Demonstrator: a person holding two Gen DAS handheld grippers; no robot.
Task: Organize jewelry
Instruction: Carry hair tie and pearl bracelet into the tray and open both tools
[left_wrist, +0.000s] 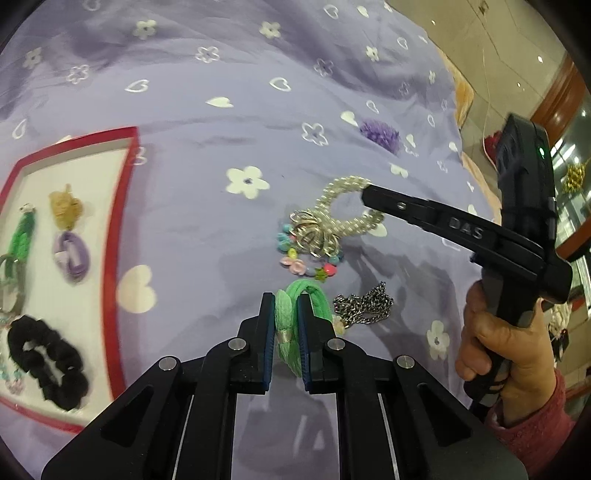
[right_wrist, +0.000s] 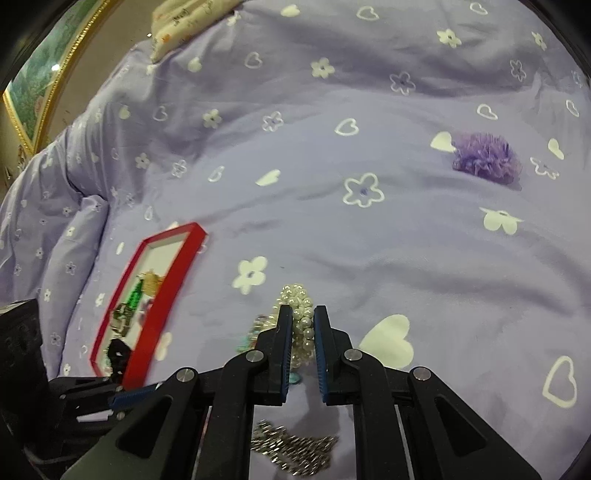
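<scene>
Jewelry lies in two groups on a lilac bedspread (left_wrist: 207, 155) printed with white hearts and flowers: a sorted set inside a red-rimmed tray (left_wrist: 117, 206) at the left, and a loose cluster near the middle of the cloth. The tray's pale floor already carries a black scrunchie (left_wrist: 48, 362), a purple hair tie (left_wrist: 72, 256), an amber-coloured piece (left_wrist: 65, 208) and a green braided item (left_wrist: 23, 236), which suggests the tray is the collection point.

The left gripper (left_wrist: 286, 332) is clenched on a green fabric hair band (left_wrist: 295, 314). Its blue ribbed pads squeeze the soft looped cord flat, just beside a small metal crimp on the band. The right gripper (right_wrist: 303, 325) is clamped on a pearl bracelet (right_wrist: 301, 314); round glossy beads bulge between the pads, and in the left wrist view its black fingertips meet the far arc of the pearl loop. A hand (left_wrist: 506, 350) in a pink sleeve holds the right tool's handle.

Beneath the pearls sit tangled silver rings (left_wrist: 314, 232) and a bracelet of pastel plastic beads (left_wrist: 306, 264), touching one another. A dull metal chain (left_wrist: 364, 304) lies heaped just beside the green band. A fluffy purple pompom (right_wrist: 485, 158) rests well apart. Taking one item per tool probably separates the tangle; the rings may drag along with the pearls.
</scene>
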